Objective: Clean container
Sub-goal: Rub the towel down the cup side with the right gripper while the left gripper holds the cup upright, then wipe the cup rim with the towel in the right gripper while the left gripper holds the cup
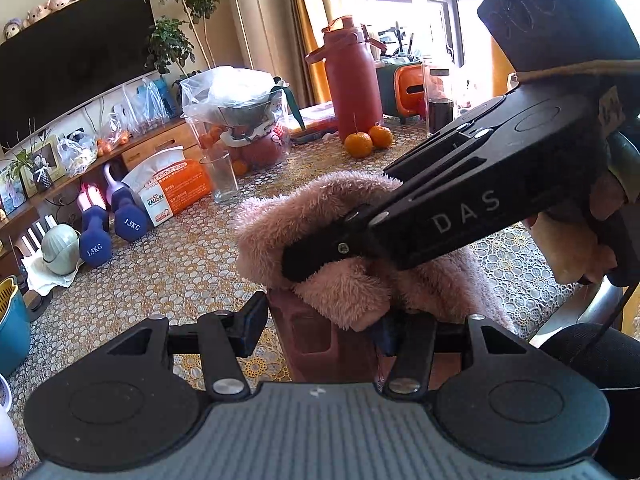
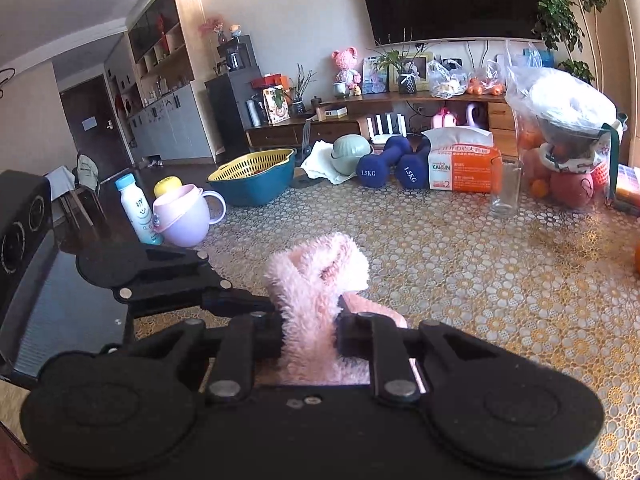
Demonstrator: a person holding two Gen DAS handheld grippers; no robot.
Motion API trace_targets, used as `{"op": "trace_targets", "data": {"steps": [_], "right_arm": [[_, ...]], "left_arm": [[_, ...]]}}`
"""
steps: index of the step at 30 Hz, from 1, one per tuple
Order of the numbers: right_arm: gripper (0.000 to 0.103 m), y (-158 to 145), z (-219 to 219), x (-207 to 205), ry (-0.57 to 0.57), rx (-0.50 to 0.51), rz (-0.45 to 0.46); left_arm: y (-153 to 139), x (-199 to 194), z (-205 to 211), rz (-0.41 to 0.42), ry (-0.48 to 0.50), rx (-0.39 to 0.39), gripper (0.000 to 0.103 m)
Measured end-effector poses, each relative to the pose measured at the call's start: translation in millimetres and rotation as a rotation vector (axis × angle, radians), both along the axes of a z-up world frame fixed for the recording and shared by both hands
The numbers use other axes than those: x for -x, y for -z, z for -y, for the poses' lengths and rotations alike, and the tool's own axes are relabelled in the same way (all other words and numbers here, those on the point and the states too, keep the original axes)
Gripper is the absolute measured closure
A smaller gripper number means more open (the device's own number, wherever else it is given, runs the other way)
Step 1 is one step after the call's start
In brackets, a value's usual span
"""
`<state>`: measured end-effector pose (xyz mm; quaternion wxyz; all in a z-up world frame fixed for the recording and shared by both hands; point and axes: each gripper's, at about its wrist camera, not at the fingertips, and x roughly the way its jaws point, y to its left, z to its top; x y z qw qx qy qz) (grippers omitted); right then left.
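- The right gripper has its two fingers pressed together on a fluffy pink cloth, which stands up between them in the right wrist view.
- The left gripper holds a small dark red container between its fingers; the left finger touches the container wall, while the right one is partly hidden by the cloth, so the grip looks closed on it but I cannot see it completely.
- In the left wrist view, the right gripper comes from the upper right and pushes the cloth onto the top of the container, so the opening is covered.
- The container stands on the patterned tablecloth, near the front edge.
- My judgement: the wiping is in progress, not finished. Whether the inside is clean cannot be seen, because the cloth hides it.
- What seems left: to finish wiping, take the cloth out, and put both things down.
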<state>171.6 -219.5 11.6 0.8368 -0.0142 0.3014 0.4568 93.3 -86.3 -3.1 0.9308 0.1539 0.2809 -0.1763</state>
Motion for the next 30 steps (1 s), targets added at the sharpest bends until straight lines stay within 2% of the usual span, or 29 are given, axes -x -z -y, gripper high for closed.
{"op": "trace_targets", "data": {"steps": [4, 8, 14, 20, 24, 27, 30], "right_arm": [[0.086, -2.0, 6.4, -0.4, 0.011, 0.008, 0.011], [0.085, -4.0, 15.2, 0.4, 0.045, 0.021, 0.027], [0.085, -11.3, 31.1, 0.1, 0.119, 0.031, 0.059], [0.085, -15.1, 21.5, 3.4, 0.085, 0.041, 0.069], [0.085, -27.9, 17.3, 5.3, 0.077, 0.040, 0.121], [0.085, -34.5, 13.9, 3.6, 0.053, 0.033, 0.127], [0.085, -30.9, 4.9, 4.0, 0.013, 0.055, 0.120]], "left_arm": [[-0.1, -1.3, 0.2, -0.008, 0.000, 0.006, 0.050], [5.1, -4.4, 0.3, -0.036, -0.008, -0.004, 0.057], [7.3, -3.8, -2.4, -0.045, -0.013, 0.006, 0.058], [-1.3, -1.4, -2.5, -0.015, -0.016, 0.005, 0.057], [-6.1, -4.7, -3.8, -0.011, -0.016, -0.001, 0.057], [-6.8, -8.0, 1.1, -0.005, -0.008, -0.024, 0.050], [-4.8, -12.9, 5.8, -0.004, -0.004, -0.035, 0.048]]}}
